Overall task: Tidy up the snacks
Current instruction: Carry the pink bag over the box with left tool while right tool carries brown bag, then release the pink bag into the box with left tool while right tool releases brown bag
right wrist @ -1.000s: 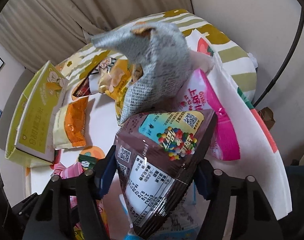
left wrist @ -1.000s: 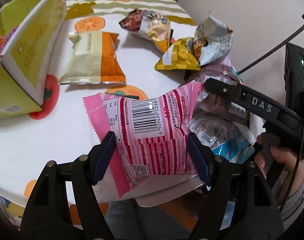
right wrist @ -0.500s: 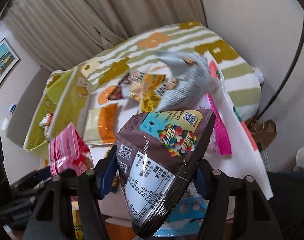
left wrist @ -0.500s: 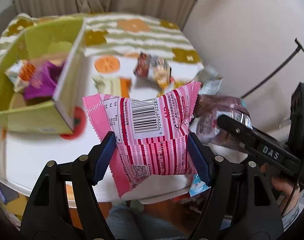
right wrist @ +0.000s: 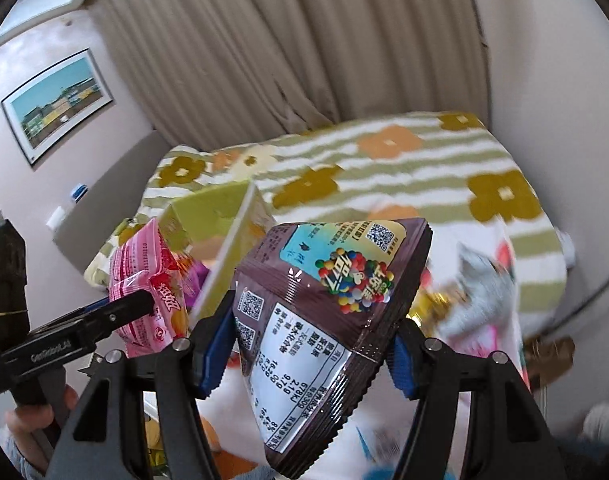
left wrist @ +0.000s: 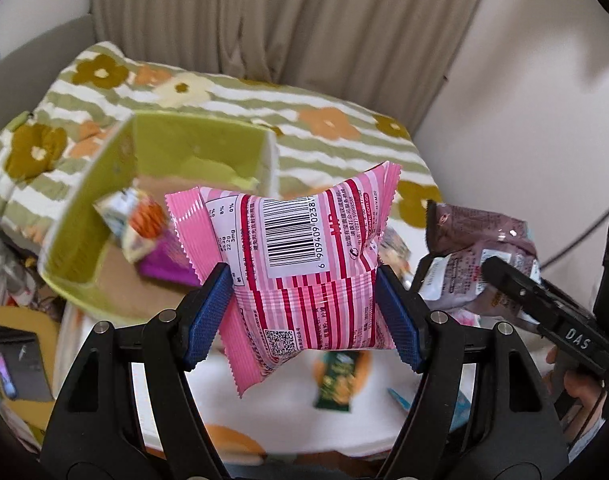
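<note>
The left gripper (left wrist: 304, 312) tilts downward, its two blue pads pressed against the sides of one pink striped packet (left wrist: 300, 264), jaws about half spread around it. The packet stands between the fingers with its long axis running away from the claw, its barcode face toward the camera and its crimped far edge uppermost, flared wider than the pinched waist. In the right wrist view the same packet (right wrist: 144, 292) shows at the left, clamped in that black claw (right wrist: 116, 312), with a person's hand (right wrist: 28, 420) on the grip below.

The right gripper (right wrist: 312, 352) also angles down, pads closed on one brown candy packet (right wrist: 328, 312), jaws less than half apart. This packet sits skewed: its broad crimped end points away and up to the right, its narrow corner hangs down toward the camera between the fingers. From the left wrist it (left wrist: 480, 252) appears to the right, level with the pink one.

Beyond and left of the left claw lies one open green box (left wrist: 104, 200), with at least two blurred packets inside it. Below both claws is a white patterned tabletop (left wrist: 264, 420) carrying a small dark green packet (left wrist: 336, 380). Farther off are a flowered striped blanket (right wrist: 384, 168) and a beige curtain (right wrist: 304, 40).
</note>
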Available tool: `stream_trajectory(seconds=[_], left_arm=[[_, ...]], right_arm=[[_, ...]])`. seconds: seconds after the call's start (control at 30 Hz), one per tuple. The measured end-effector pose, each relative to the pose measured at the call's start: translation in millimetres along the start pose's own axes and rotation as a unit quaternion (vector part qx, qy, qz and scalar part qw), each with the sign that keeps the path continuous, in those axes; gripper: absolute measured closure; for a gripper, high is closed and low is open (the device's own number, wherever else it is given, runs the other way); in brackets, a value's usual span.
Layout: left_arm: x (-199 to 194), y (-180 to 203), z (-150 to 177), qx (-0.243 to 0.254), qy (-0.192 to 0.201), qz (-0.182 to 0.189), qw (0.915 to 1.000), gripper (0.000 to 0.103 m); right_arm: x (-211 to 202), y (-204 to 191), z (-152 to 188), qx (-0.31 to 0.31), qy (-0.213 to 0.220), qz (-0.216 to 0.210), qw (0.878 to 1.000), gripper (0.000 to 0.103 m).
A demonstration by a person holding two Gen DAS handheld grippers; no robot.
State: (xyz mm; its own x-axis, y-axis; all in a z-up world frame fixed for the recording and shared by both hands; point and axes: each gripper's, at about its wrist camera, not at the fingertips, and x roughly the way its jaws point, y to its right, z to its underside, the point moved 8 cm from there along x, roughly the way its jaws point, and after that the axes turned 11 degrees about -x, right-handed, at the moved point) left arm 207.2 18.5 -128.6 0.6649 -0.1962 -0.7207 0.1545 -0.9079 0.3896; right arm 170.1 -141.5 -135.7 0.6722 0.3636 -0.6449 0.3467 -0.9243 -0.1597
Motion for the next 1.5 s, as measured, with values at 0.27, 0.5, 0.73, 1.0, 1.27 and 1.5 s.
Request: stream_trajectory(seconds=[0.27,0.5,0.73,1.0,1.27,1.5], left_arm=[[31.9,-60.6,-85.0,-0.002,-0.005,-0.024,0.9997,0.033],[93.3,-106.4,-139.8,0.012,-0.050,-0.037,0.9980,0.033],[153.1,-135.6,-156.3,0.017,-0.106,-0.042,0.9934,0.028],[165.5,-153.1,-167.9,0.021,-0.101,-0.037,0.9939,0.002],[141.1,-169.4,-154.1,0.022,-0.095,-0.024,0.9950,0.002],[139.5,-172.5,-154.3,0.031,-0.089,-0.025,0.9952,0.002]], right_arm=[[62.4,-57.3,-64.9,-0.022,0.014,-0.027,0.999,0.042],[118.5,-88.0,-95.7,-0.021,0.000,-0.018,1.000,0.042],[162.2,-98.3,-101.7,-0.012,-0.027,0.006,1.000,0.042],[195.6,-103.3,-97.7,-0.010,-0.062,0.032,0.997,0.042],[218.6,-115.5,-104.0,-0.044,-0.077,0.045,0.995,0.042],[245.3,-121.7,-109.1,-0.078,-0.101,0.050,0.991,0.042]])
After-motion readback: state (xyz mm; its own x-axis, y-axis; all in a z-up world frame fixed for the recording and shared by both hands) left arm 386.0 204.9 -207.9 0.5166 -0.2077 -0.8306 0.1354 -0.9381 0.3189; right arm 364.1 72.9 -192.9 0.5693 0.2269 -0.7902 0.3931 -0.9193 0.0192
